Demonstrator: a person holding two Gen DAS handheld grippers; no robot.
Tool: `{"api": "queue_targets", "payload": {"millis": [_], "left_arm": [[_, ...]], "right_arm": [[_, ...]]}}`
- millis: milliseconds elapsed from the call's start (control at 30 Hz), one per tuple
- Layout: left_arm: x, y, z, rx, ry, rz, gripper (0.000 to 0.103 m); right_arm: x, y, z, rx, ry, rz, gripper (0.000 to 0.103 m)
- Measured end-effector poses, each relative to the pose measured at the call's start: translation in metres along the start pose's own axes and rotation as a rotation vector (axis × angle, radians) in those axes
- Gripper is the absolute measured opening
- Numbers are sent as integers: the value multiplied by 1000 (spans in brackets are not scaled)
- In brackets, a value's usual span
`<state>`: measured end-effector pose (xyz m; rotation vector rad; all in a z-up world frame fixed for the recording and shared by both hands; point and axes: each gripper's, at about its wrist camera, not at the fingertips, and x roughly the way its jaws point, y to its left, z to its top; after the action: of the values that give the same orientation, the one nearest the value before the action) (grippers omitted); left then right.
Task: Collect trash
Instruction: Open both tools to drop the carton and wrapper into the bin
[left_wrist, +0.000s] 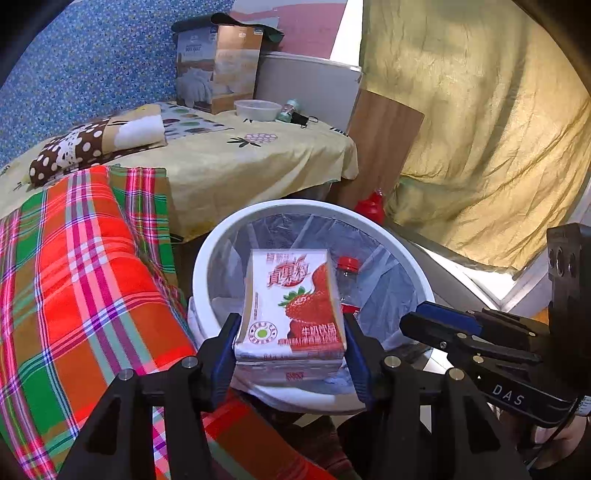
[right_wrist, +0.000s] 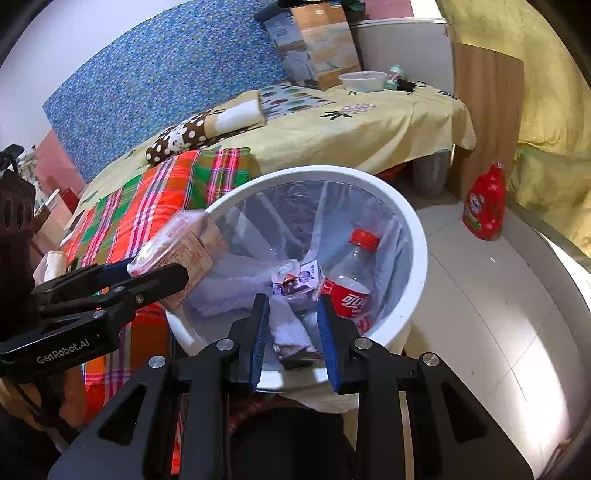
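Observation:
My left gripper is shut on a strawberry milk carton and holds it over the near rim of a white trash bin lined with a clear bag. In the right wrist view the left gripper holds the carton over the bin's left rim. My right gripper is open and empty above the bin's near edge; it also shows in the left wrist view. Inside the bin lie a cola bottle with a red cap, a small crumpled wrapper and white paper.
A bed with a plaid blanket lies left of the bin. A yellow-covered table behind holds a box and a plastic bowl. A red detergent bottle stands on the tiled floor at right.

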<state>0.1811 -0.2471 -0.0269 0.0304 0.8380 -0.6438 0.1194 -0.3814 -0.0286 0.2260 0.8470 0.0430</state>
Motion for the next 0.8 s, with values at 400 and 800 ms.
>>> {"api": "queue_targets", "payload": {"millis": [400, 800], "left_arm": [[-18, 6, -2, -20, -43, 13, 55], [-59, 16, -14, -53, -95, 60, 55]], "right_arm": [[-4, 11, 4, -28, -20, 7, 29], [-18, 38, 5, -91, -58, 39, 29]]}}
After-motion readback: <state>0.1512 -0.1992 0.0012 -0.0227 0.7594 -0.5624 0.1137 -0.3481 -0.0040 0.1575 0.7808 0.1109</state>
